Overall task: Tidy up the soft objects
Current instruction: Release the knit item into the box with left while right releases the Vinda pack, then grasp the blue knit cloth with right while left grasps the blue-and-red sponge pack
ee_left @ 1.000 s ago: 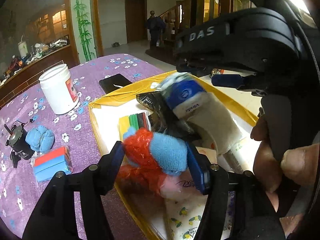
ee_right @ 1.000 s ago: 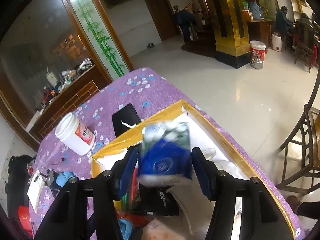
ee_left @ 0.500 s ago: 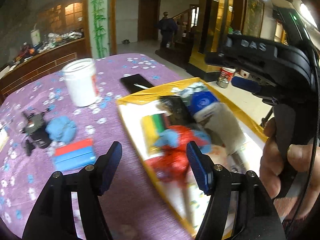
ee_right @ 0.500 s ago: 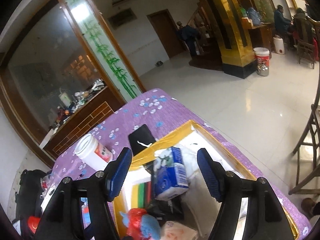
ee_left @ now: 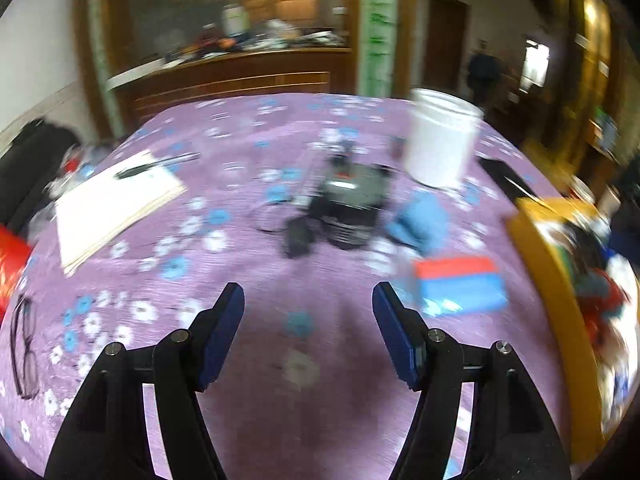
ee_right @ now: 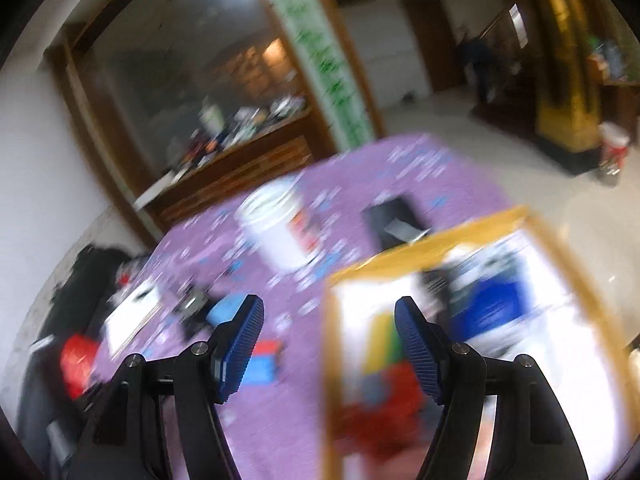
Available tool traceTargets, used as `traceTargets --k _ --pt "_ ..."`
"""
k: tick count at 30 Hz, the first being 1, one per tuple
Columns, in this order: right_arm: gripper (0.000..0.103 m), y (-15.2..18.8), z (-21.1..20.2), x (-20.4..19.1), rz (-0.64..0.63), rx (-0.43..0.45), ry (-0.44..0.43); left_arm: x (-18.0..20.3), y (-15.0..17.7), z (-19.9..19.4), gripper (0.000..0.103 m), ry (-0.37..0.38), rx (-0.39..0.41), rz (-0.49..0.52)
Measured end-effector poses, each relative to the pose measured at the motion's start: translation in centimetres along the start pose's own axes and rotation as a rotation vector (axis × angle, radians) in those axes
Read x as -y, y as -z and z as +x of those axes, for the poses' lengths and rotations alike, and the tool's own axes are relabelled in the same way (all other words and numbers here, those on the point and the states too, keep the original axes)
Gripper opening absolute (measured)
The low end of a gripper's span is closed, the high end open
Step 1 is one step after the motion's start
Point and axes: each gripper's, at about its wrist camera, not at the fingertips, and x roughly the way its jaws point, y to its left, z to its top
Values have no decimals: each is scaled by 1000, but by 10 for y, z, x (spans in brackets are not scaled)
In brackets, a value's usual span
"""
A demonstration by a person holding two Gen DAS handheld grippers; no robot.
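Both grippers, left gripper (ee_left: 308, 320) and right gripper (ee_right: 328, 344), stand open and empty, jaws just widened, apparently freed to fetch more: blue cloth (ee_left: 420, 220) and red-blue sponge (ee_left: 460, 284) lie on the tabletop (ee_left: 280, 280) outside the yellow tray (ee_right: 440, 240)

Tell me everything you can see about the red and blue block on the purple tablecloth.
The red and blue block is a flat rectangular stack, red layer above blue ones, seemingly soft sponge, though motion blur hides details. It lies flat on the purple flowered tablecloth, outside the yellow-rimmed box, near a light blue cloth lump. No gripper touches it.
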Motion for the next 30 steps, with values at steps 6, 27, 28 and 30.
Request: traceTargets --k 6,27,28,30 --pt "73 17 34 -78 -152 -136 1 -32 -3 -4 66 -32 15 -140" --pt "31 16 186 -126 -388 -380 143 -54 -4 11 66 -31 -54 -238" --pt "28 16 184 -125 -377 -377 140 -55 -4 11 66 -33 -53 -239" --pt "23 13 177 -123 -349 -361 125 -55 -4 11 66 -30 -55 -243"
